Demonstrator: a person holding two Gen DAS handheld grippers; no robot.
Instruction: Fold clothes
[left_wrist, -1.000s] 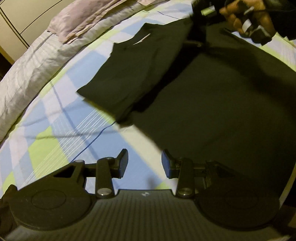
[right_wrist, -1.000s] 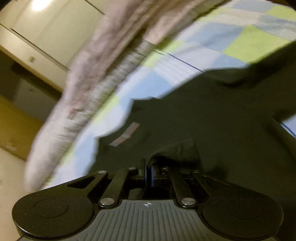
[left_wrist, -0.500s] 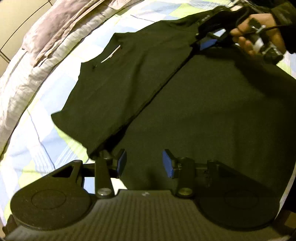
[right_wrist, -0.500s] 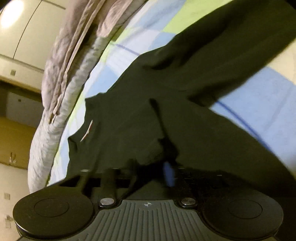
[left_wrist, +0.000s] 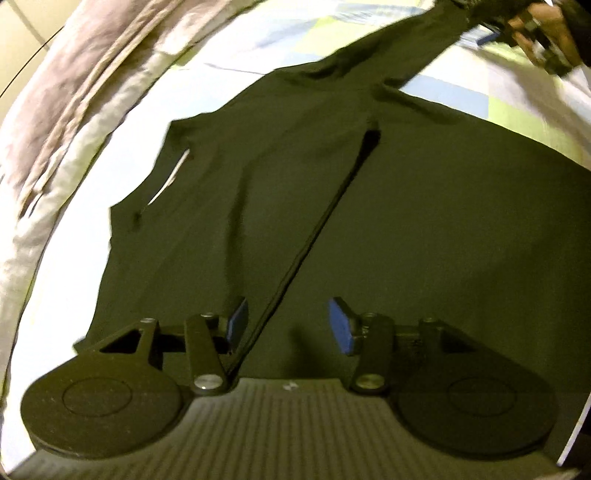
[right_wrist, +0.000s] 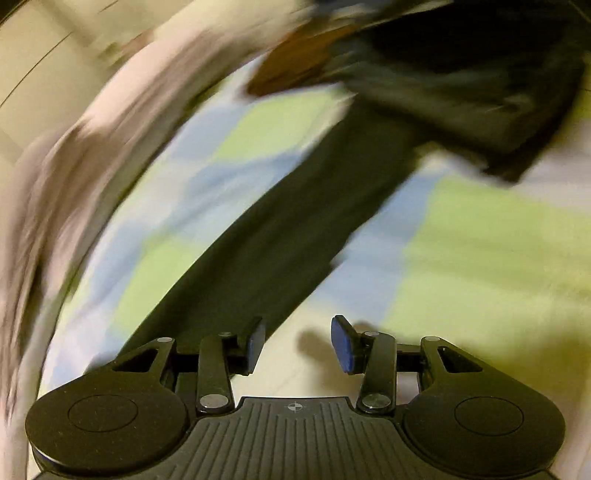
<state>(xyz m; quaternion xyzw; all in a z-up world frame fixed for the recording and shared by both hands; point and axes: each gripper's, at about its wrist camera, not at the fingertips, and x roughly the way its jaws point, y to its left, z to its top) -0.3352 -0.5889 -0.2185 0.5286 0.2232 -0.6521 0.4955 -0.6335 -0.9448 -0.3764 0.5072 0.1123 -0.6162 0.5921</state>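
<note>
- We see the dark shirt (left_wrist: 369, 229) lying flat on the checked bed (left_wrist: 236, 55)
- Our left tongs (left_wrist: 284, 328) gape over it, gripping nothing
- Our right tongs (right_wrist: 297, 345) gape beside the sleeve (right_wrist: 280, 236), gripping nothing

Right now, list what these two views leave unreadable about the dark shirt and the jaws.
- Right wrist view: motion blur smears the sleeve and the dark mass at the top.
- Left wrist view: the shirt hem is hidden behind the left gripper.
- Left wrist view: the right gripper is cut by the corner and blurred; its jaws are unreadable there.
</note>
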